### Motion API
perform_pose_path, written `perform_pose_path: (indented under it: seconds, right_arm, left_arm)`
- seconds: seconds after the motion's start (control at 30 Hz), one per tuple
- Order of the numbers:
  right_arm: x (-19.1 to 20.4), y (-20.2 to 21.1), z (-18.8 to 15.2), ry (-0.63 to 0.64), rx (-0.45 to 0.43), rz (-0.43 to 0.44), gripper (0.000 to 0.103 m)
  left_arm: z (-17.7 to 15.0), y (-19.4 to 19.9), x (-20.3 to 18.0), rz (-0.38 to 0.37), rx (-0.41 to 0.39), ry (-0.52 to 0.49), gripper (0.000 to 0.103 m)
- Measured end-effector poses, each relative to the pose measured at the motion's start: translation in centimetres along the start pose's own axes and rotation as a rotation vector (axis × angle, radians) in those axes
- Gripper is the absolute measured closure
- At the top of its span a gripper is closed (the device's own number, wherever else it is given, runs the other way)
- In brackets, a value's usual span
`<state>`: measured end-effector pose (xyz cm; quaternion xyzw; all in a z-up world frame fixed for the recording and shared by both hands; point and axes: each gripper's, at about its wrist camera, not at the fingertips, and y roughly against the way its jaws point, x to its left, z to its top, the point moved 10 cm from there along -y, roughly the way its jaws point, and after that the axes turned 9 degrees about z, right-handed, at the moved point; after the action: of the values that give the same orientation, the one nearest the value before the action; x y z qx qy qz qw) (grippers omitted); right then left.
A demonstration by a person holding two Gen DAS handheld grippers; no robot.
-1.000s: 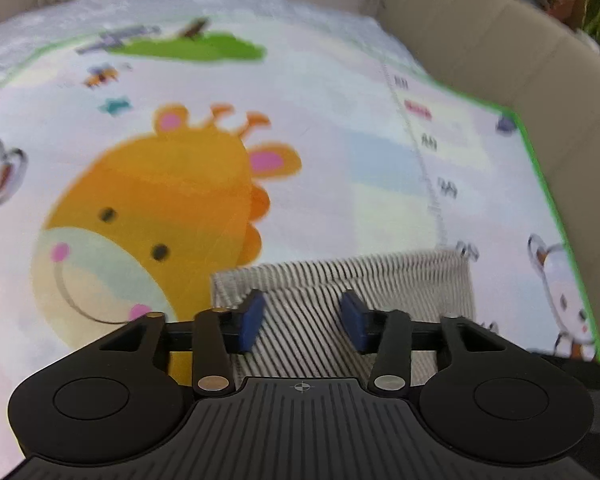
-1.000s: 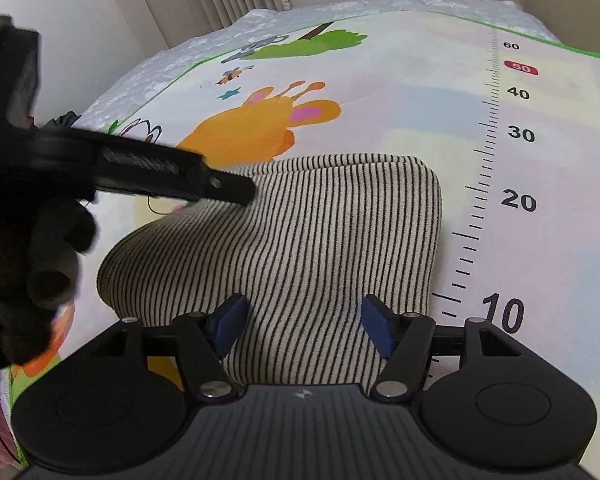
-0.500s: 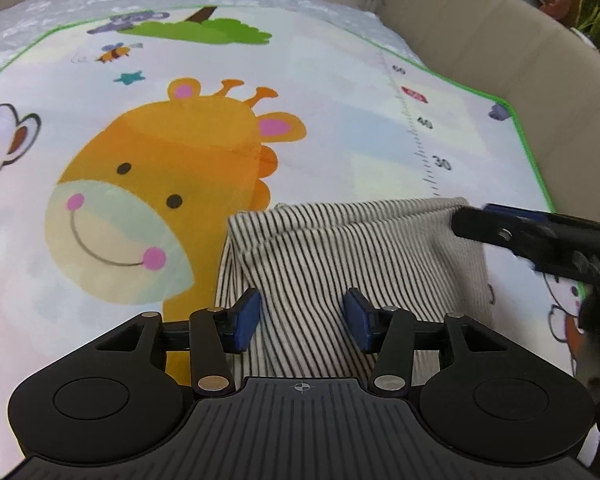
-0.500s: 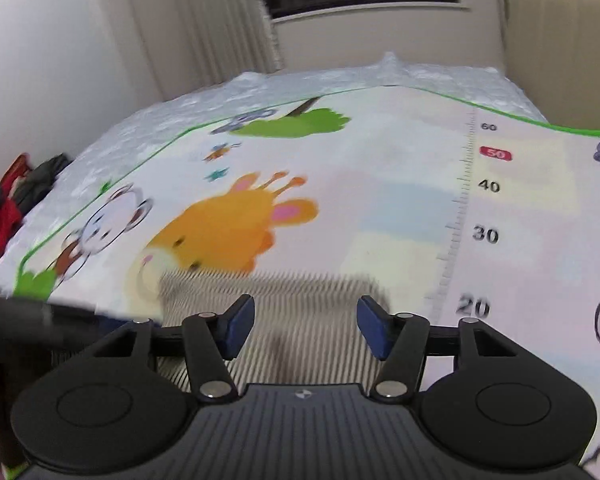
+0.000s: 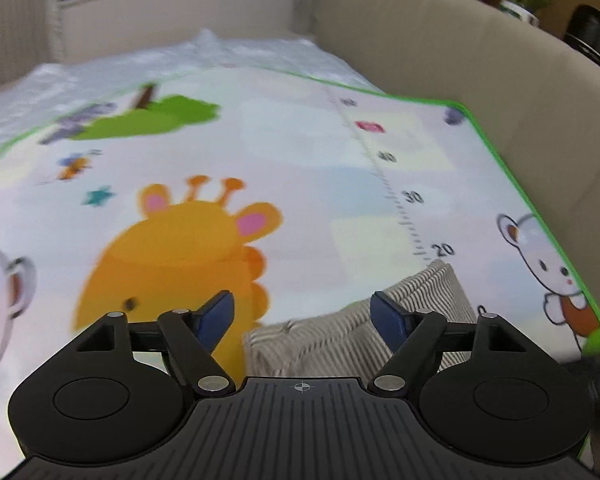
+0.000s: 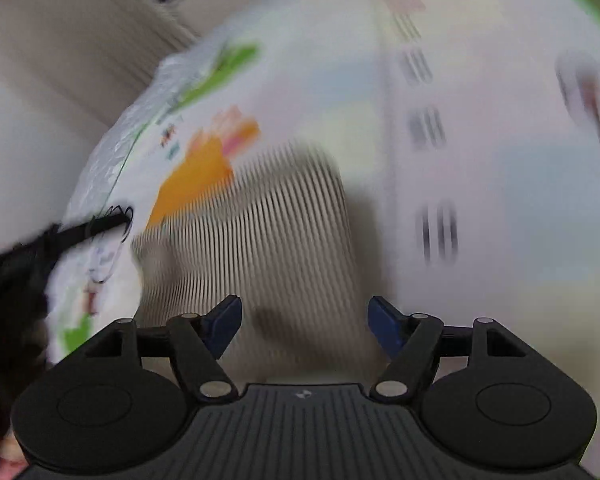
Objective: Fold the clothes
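Now the striped garment (image 5: pixel 352 332) lies folded on the play mat (image 5: pixel 300 168) just ahead of the left tool (image 5: pixel 302 312); both it and the right tool (image 6: pixel 304 320) gape empty, likely released.

left gripper (image 5: pixel 302 314): matte black ribbed body, crosshair mark at centre | two round black side discs | black linkage arms, silver pivot screws | blue pads (image 5: pixel 216 312) || right gripper (image 6: pixel 304 322): same black build, blue pads (image 6: pixel 222 324), silver screws
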<state>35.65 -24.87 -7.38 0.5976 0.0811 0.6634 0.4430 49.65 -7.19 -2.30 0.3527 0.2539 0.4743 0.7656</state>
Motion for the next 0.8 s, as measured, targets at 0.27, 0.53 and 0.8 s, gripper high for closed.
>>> perform_pose_path:
  seconds: [0.27,0.53,0.8]
  right_arm:
    - [-0.1,-5.2,-2.5,-0.332,-0.011,0.164,0.046]
    - [-0.6,-2.8,5.7,0.047,-0.049,0.033,0.048]
    - [0.5,-2.9,11.7,0.439,-0.021,-0.078,0.048]
  left_arm:
    - [-2.7,-8.7,2.3,-0.085,0.24,0.257,0.025]
    - [-5.8,-6.5,1.2,-0.243,0.321,0.462,0.031]
    - [-9.5,-3.6,-6.5,-0.429,0.385,0.546,0.027]
